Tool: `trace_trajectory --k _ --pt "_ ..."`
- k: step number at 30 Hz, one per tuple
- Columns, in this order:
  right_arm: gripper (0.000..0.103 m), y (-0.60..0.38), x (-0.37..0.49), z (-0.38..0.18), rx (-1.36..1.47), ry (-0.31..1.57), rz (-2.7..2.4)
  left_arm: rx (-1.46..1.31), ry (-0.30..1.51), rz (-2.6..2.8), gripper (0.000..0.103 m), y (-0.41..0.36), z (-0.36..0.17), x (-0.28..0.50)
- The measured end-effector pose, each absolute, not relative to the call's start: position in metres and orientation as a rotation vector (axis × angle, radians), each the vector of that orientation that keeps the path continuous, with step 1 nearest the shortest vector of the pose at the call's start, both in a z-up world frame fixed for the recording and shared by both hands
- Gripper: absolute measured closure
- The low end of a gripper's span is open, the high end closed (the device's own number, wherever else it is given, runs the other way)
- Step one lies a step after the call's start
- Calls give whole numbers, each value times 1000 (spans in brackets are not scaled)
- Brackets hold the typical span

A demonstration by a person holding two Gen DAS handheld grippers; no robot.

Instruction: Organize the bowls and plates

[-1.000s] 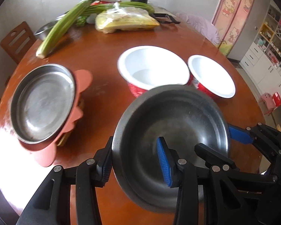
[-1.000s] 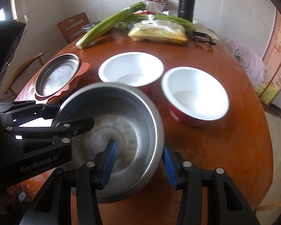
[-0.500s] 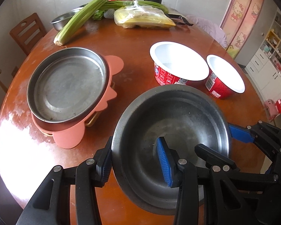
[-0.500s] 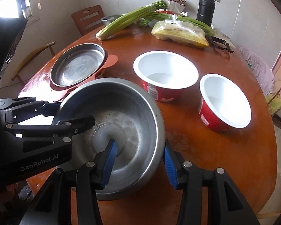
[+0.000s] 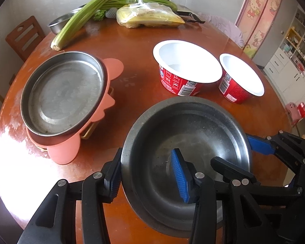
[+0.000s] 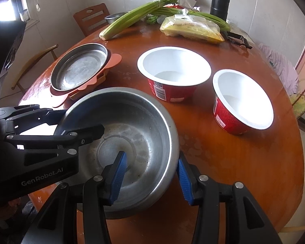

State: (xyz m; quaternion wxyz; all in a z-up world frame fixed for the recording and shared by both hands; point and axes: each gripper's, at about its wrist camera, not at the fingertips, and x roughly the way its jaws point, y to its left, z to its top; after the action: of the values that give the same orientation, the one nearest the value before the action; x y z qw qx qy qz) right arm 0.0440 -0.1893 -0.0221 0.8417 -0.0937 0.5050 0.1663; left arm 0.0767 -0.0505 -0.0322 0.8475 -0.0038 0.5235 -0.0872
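A steel bowl (image 5: 193, 134) (image 6: 140, 122) is held near the table's front edge by both grippers. My left gripper (image 5: 148, 174) is shut on its left rim, one pad inside, one outside. My right gripper (image 6: 150, 179) is shut on its right rim the same way. A steel plate (image 5: 63, 91) (image 6: 79, 69) lies on a stack of orange plates (image 5: 65, 152) at the left. Two red paper bowls with white insides, a larger (image 5: 185, 67) (image 6: 172, 71) and a smaller (image 5: 242, 77) (image 6: 242, 101), stand upright at the right.
Round brown table (image 5: 136, 46) (image 6: 233, 152). At its far side lie celery (image 5: 85, 18), a bag of corn (image 5: 150, 18), a steel basin (image 5: 61, 21) and a black flask (image 6: 219, 0). Wooden chairs (image 5: 24, 36) stand at the left.
Both grippers have come down and back with the steel bowl still in them. The plates and red bowls now look farther away and are seen more from the side.
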Motion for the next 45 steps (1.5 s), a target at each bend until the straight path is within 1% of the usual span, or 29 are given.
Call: trace_trajectory --k 19,28,45 --pt "54 -198 45 -15 -155 1050 366 -33 1071 -175 56 -44 -20 74" --pt "54 -203 50 -6 -118 1029 355 -57 1038 -158 55 -35 -6 76" --pt "52 -222 77 10 69 1015 308 -8 969 -173 53 -41 29 107"
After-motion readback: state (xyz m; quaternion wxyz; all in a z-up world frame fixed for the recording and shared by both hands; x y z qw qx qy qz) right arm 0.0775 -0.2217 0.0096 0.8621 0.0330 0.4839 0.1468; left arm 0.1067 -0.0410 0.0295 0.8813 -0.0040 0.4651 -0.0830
